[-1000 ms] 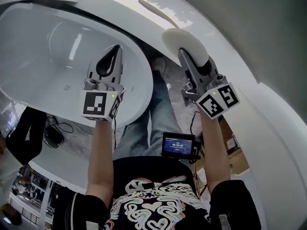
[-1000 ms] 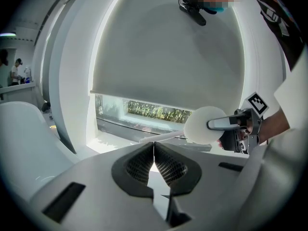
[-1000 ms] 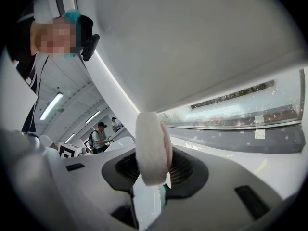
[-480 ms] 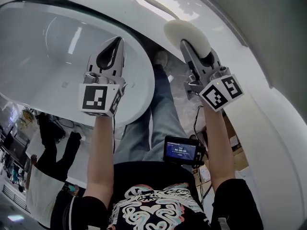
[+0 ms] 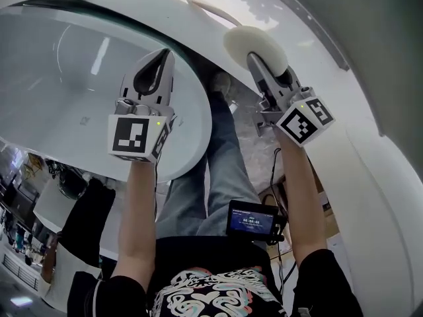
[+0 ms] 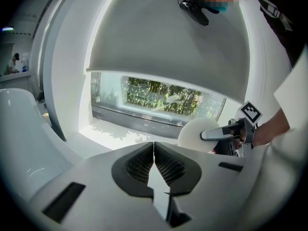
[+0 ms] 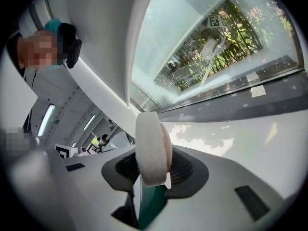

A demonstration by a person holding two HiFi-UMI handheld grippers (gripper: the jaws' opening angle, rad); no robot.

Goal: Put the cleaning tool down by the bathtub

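The cleaning tool is a round white pad [image 5: 254, 46] with a long pale handle [image 5: 210, 9] that points toward the window ledge. My right gripper [image 5: 262, 63] is shut on the pad's edge and holds it in the air over the gap beside the bathtub [image 5: 59, 78]. In the right gripper view the pad [image 7: 151, 146] stands on edge between the jaws of the right gripper [image 7: 153, 166]. My left gripper [image 5: 162, 57] hovers over the tub's rim, shut with nothing in it. The left gripper view shows its closed tips [image 6: 154, 146], and the pad [image 6: 196, 134] off to the right.
A white ledge [image 6: 120, 131] runs under the window [image 6: 159, 97] behind the tub. A curved white wall [image 5: 370, 144] rises on the right. The person's jeans [image 5: 211, 177] and a small screen [image 5: 250, 218] lie below the grippers. Bystanders stand at lower left.
Both grippers keep nearly the same places; the pad stays gripped. The view has tilted a little, and the bystander at lower left has shifted.
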